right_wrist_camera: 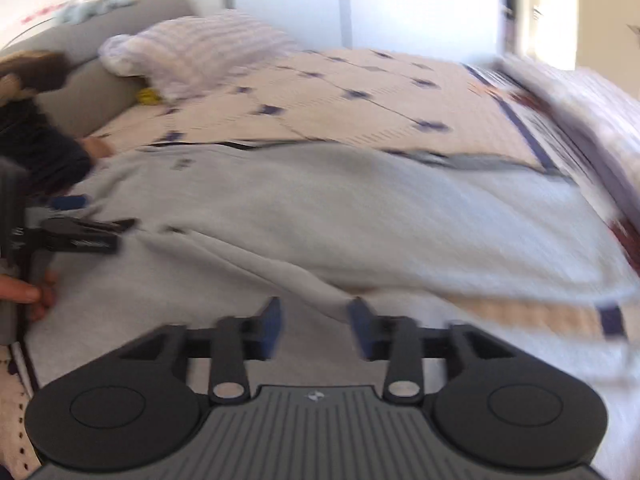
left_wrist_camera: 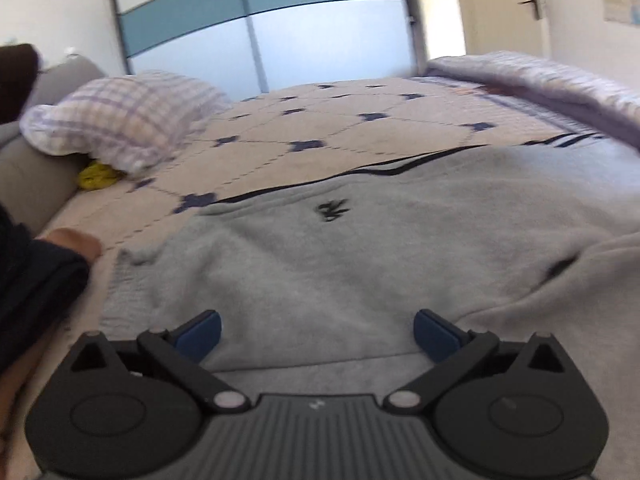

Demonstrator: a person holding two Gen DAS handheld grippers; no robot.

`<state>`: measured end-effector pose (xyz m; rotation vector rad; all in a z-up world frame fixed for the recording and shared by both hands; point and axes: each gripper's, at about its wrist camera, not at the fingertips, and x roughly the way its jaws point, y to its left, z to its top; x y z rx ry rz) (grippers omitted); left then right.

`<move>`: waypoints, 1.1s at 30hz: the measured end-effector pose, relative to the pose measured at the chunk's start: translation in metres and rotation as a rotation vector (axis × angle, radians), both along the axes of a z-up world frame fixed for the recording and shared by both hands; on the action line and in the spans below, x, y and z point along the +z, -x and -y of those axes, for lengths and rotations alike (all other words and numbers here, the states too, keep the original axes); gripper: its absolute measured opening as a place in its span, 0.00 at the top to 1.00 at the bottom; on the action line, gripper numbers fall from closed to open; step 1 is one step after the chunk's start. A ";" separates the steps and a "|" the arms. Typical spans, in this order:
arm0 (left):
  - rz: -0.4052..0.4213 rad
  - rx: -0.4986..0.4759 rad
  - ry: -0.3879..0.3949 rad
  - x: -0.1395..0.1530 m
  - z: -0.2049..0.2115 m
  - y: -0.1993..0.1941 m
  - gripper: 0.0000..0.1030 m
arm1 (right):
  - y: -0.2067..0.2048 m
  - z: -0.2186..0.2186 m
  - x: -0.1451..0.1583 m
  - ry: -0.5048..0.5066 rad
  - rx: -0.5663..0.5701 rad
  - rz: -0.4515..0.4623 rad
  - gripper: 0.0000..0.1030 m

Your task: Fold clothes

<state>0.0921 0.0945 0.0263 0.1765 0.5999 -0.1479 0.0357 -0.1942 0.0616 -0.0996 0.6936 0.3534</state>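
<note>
My left gripper (left_wrist_camera: 317, 334) hangs over the grey sweatshirt (left_wrist_camera: 360, 248) with jaws wide apart. My right gripper (right_wrist_camera: 314, 326) is partly parted around a sleeve fold. The sweatshirt lies spread across the bed's (left_wrist_camera: 340, 120) near edge.

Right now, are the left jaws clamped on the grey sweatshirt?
No: the left gripper has its jaws spread wide above the grey sweatshirt, gripping nothing.
</note>
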 end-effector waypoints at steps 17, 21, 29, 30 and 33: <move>-0.062 0.005 0.113 -0.021 -0.022 -0.043 0.00 | -0.016 -0.032 -0.014 0.033 0.066 -0.218 0.90; -0.062 0.005 0.127 -0.022 -0.025 -0.043 0.00 | -0.033 -0.020 -0.008 -0.132 0.012 -0.220 0.67; -0.063 0.005 0.130 -0.021 -0.026 -0.043 0.00 | -0.102 0.038 -0.056 -0.783 -0.327 -0.377 0.52; -0.063 0.005 0.130 -0.021 -0.026 -0.043 0.00 | -0.107 0.044 -0.060 -0.835 -0.366 -0.372 0.55; -0.064 0.005 0.129 -0.021 -0.026 -0.043 0.00 | -0.127 0.039 -0.057 -0.725 -0.416 -0.336 0.92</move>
